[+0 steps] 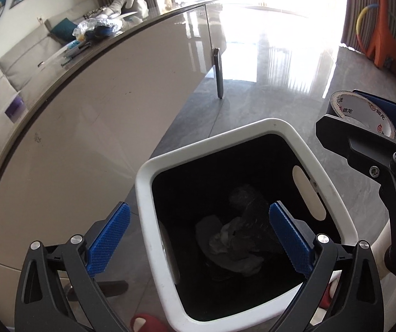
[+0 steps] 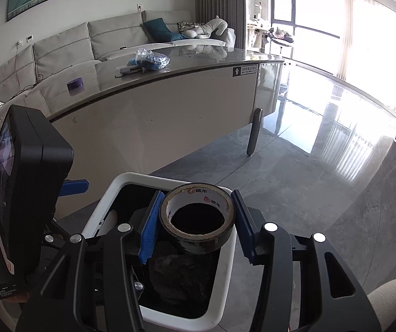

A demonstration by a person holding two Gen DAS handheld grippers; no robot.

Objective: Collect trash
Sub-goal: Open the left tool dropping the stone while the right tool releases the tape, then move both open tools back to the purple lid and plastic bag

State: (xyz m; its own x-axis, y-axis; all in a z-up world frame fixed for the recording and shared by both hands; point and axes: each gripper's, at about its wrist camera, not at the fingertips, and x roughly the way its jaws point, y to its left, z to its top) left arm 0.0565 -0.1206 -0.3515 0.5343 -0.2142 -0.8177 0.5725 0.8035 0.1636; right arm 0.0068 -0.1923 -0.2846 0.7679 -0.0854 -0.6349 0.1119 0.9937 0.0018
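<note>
A white-rimmed bin [image 1: 275, 130] with a dark inside stands on the floor beside the table. Crumpled grey and black trash [image 1: 234, 238] lies at its bottom. My left gripper [image 1: 199, 238] hangs over the bin's mouth, open wide, with nothing between its blue pads [image 1: 109, 240]. My right gripper [image 2: 196, 225] is shut on a roll of black tape [image 2: 198, 218] and holds it above the bin's rim [image 2: 131, 179]. The roll [image 1: 364, 110] also shows at the right edge of the left wrist view. On the table lie a crinkled clear plastic bag with blue contents [image 2: 149, 59] and a small purple object [image 2: 75, 85].
The long glossy table [image 2: 170, 102] curves along the left, with a dark leg [image 2: 253, 132] near the bin. A grey sofa [image 2: 73, 47] runs behind it. Polished grey floor [image 2: 322, 171] stretches right toward bright windows. An orange toy figure [image 1: 383, 41] stands at the far right.
</note>
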